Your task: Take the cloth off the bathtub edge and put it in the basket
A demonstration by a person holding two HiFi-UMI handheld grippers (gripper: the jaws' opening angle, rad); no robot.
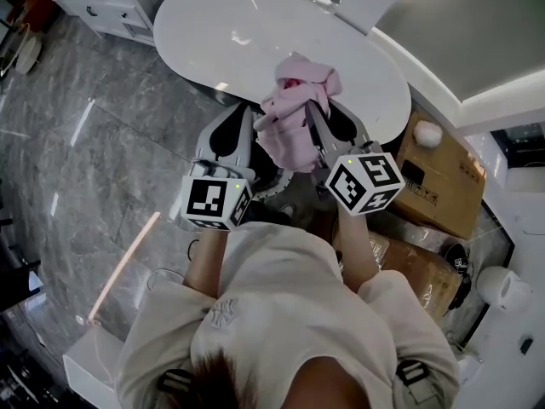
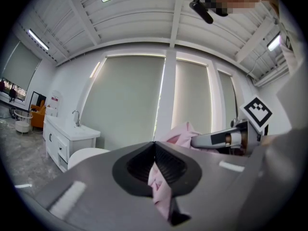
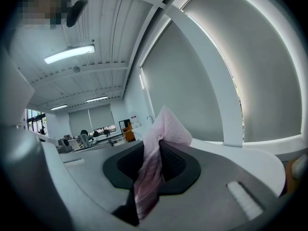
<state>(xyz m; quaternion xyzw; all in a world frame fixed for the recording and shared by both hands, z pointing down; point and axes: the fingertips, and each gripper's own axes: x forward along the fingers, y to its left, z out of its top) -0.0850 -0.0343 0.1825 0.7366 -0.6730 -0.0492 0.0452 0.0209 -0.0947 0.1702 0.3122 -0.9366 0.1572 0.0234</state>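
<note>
A pink cloth (image 1: pixel 294 113) hangs bunched between my two grippers, in front of the white bathtub (image 1: pixel 255 32). My left gripper (image 1: pixel 249 119) is shut on the cloth's left side; in the left gripper view a pink fold (image 2: pixel 159 189) is pinched between the jaws. My right gripper (image 1: pixel 312 109) is shut on the cloth's right side. In the right gripper view the cloth (image 3: pixel 153 162) stands up out of the closed jaws and trails down below them. The right gripper (image 2: pixel 226 138) also shows in the left gripper view, level with the cloth. No basket is in view.
Cardboard boxes (image 1: pixel 443 181) stand to the right of the tub. A white vanity cabinet (image 1: pixel 111 2) with a tap (image 2: pixel 76 117) stands at the far left. Grey marble floor (image 1: pixel 102 135) lies to the left.
</note>
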